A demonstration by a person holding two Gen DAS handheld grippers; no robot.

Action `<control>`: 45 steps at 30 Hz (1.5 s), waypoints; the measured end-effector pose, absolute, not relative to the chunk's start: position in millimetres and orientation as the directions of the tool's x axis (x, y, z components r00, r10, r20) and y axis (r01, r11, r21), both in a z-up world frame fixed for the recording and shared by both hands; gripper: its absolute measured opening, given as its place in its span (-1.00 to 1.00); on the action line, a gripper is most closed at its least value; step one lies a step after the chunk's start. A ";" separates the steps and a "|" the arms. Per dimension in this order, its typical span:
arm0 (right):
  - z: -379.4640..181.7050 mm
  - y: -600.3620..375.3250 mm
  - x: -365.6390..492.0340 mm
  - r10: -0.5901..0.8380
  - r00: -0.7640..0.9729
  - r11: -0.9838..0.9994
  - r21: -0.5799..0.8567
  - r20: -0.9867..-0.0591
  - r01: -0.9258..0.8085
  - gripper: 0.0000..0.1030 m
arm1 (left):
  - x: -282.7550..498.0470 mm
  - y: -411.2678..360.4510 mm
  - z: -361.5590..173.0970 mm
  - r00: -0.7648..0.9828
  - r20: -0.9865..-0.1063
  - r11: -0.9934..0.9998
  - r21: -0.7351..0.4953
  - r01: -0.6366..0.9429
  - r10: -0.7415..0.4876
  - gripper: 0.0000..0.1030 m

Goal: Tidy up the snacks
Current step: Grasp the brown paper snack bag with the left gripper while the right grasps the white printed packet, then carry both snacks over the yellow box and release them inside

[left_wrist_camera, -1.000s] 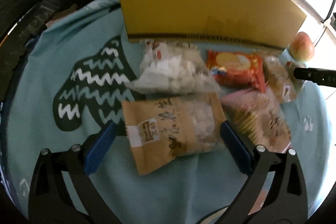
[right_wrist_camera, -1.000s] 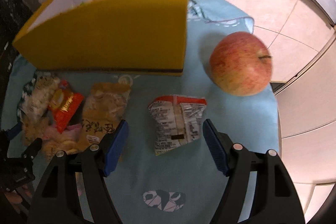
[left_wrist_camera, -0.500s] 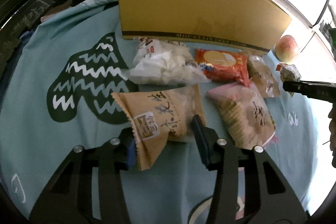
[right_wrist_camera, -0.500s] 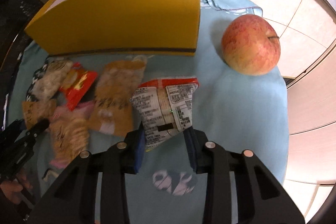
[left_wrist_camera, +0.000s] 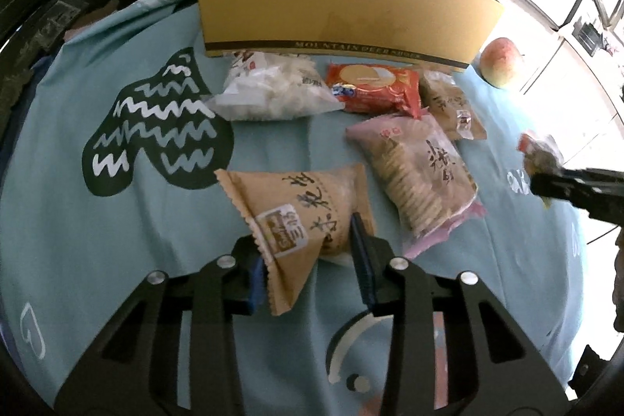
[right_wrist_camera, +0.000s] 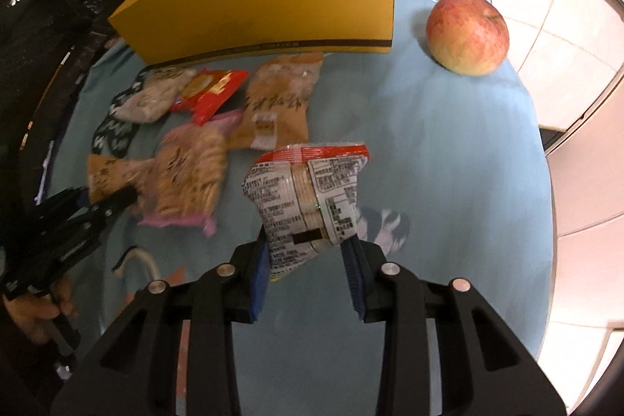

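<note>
Left wrist view: left gripper (left_wrist_camera: pixel 308 260) has its fingers clamped on the near end of the tan kraft-paper snack pouch (left_wrist_camera: pixel 300 205), which hangs tilted, tail sagging toward the teal cloth-covered surface (left_wrist_camera: pixel 97 240). Right wrist view: right gripper (right_wrist_camera: pixel 308 260) is closed on the lower edge of the clear red-topped cracker packet (right_wrist_camera: pixel 308 197), also off the cloth.

Likely step: carry both into the open yellow cardboard box (right_wrist_camera: pixel 273 6).
- Grips are on edges only, so move slowly; pouches may swing or slip.
- Lift high enough to clear the box's front wall before going forward.
- Keep the grippers well apart, one pouch in at a time.
- Release low inside.

Pink-edged cracker bag (left_wrist_camera: pixel 417 174), red biscuit wrapper (left_wrist_camera: pixel 374 88), white puffed-snack bag (left_wrist_camera: pixel 273 92) lie between grippers and box. Red-yellow apple (right_wrist_camera: pixel 466 32) sits beside the box.
</note>
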State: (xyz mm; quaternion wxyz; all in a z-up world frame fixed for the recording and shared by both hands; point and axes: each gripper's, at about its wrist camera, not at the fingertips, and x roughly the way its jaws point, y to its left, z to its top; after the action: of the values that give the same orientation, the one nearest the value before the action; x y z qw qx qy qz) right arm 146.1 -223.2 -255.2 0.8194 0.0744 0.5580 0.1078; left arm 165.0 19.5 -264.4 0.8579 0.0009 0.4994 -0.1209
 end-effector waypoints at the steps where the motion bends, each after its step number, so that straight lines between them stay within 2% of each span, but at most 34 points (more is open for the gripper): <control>1: -253.5 -225.3 145.5 0.264 0.351 0.965 0.248 -0.899 -0.091 -0.33 | 166.7 19.0 -265.6 0.472 -0.859 0.973 -0.110 0.205 -0.197 -0.21; 2: -252.7 -227.2 144.4 0.267 0.348 0.964 0.252 -0.899 -0.090 -0.33 | 170.0 18.4 -267.6 0.469 -0.864 0.975 -0.098 0.201 -0.183 -0.09; 5: -253.8 -227.4 139.9 0.270 0.342 0.963 0.254 -0.900 -0.090 -0.33 | 177.0 15.8 -270.8 0.477 -0.872 0.985 -0.027 0.172 -0.107 0.57; 7: -253.6 -225.6 138.8 0.270 0.342 0.963 0.255 -0.900 -0.088 -0.33 | 181.9 17.3 -271.5 0.481 -0.871 0.989 -0.027 0.148 -0.096 0.60; 8: -253.3 -225.9 137.8 0.269 0.342 0.963 0.254 -0.900 -0.089 -0.33 | 184.4 18.1 -272.8 0.473 -0.874 0.988 -0.045 0.147 -0.110 0.50; 9: -252.6 -227.2 137.0 0.267 0.343 0.964 0.252 -0.900 -0.088 -0.33 | 186.3 18.3 -273.9 0.463 -0.877 0.985 -0.064 0.160 -0.132 0.16; 10: -252.3 -228.3 136.4 0.266 0.345 0.964 0.252 -0.900 -0.086 -0.33 | 186.7 15.3 -274.0 0.456 -0.879 0.981 -0.065 0.182 -0.143 0.05; 11: -252.5 -228.7 136.4 0.265 0.346 0.964 0.252 -0.900 -0.083 -0.33 | 186.2 13.0 -272.9 0.456 -0.877 0.978 -0.068 0.199 -0.154 -0.16; 12: -252.3 -230.2 136.0 0.263 0.349 0.965 0.252 -0.899 -0.077 -0.33 | 185.0 10.1 -271.3 0.457 -0.874 0.974 -0.070 0.215 -0.164 -0.25; 19: -244.7 -228.6 133.5 0.275 0.368 0.961 0.259 -0.888 -0.092 -0.33 | 169.8 14.4 -260.9 0.468 -0.860 0.971 -0.115 0.209 -0.203 -0.29; 25: -221.2 -211.9 131.1 0.309 0.408 0.951 0.270 -0.859 -0.152 -0.33 | 150.5 22.2 -228.4 0.551 -0.805 0.972 -0.127 0.199 -0.218 -0.29; 38: -85.4 -205.6 132.4 0.369 0.612 0.929 0.269 -0.700 -0.252 -0.33 | 161.6 1.2 -78.4 0.735 -0.626 0.963 -0.115 0.243 -0.260 -0.27; 45: -20.5 -206.6 147.4 0.365 0.698 0.931 0.249 -0.616 -0.267 -0.33 | 176.7 -10.5 -24.8 0.773 -0.582 0.965 -0.094 0.244 -0.252 -0.27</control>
State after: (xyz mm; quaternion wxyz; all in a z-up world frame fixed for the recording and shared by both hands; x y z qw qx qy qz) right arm 147.4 -206.6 -20.5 0.9187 0.0702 0.3485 0.1721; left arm 176.7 -10.5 -24.8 0.9415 -0.0066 0.3101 -0.1316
